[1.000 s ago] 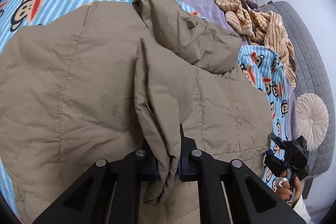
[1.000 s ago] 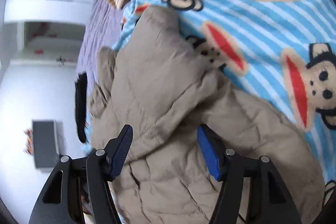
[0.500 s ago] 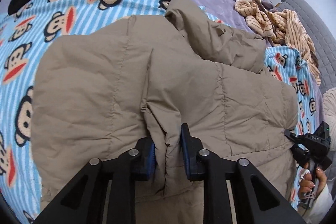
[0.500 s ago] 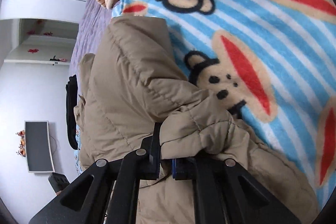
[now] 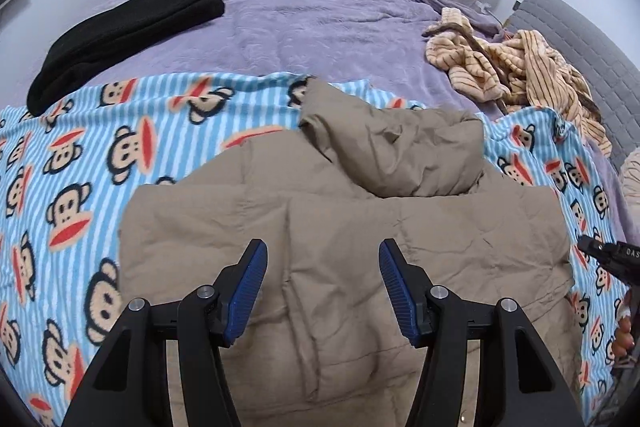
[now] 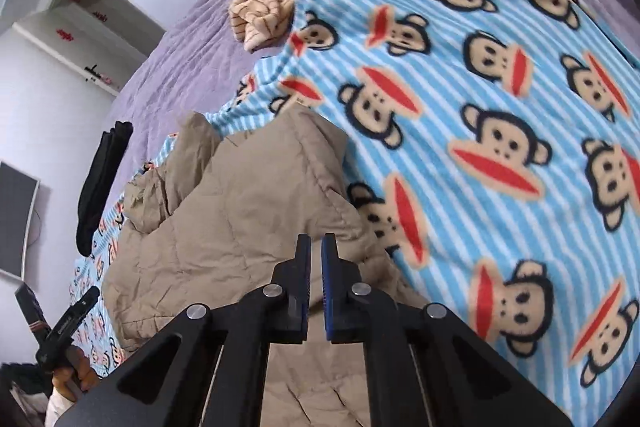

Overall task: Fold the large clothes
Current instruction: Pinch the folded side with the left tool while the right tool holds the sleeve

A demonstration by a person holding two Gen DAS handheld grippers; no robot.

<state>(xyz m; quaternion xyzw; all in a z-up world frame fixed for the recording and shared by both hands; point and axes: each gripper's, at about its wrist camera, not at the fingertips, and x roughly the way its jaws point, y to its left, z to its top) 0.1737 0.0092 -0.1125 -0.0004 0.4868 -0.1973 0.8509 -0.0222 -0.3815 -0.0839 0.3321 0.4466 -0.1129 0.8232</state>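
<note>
A tan quilted jacket [image 5: 360, 227] lies on a blue striped monkey-print blanket [image 5: 80, 167], its hood bunched at the far side. My left gripper [image 5: 320, 247] hovers just above the jacket's middle. Its jaws are opening, and no fabric is pinched between the blue pads. In the right wrist view my right gripper [image 6: 316, 237] is shut at the right edge of the jacket [image 6: 240, 207], with a thin fold of tan fabric between the pads. The left gripper [image 6: 68, 323] and a hand show at the lower left there.
The blanket [image 6: 480, 107] covers a purple bedspread [image 5: 320, 19]. A folded black garment [image 5: 120, 31] lies at the far left and a crumpled striped beige garment [image 5: 520, 67] at the far right by a grey headboard [image 5: 580, 39]. White wardrobes stand behind the bed.
My left gripper let go of the jacket fold, opened and rose. The right gripper closed on the jacket's edge, then lifted and rolled.
</note>
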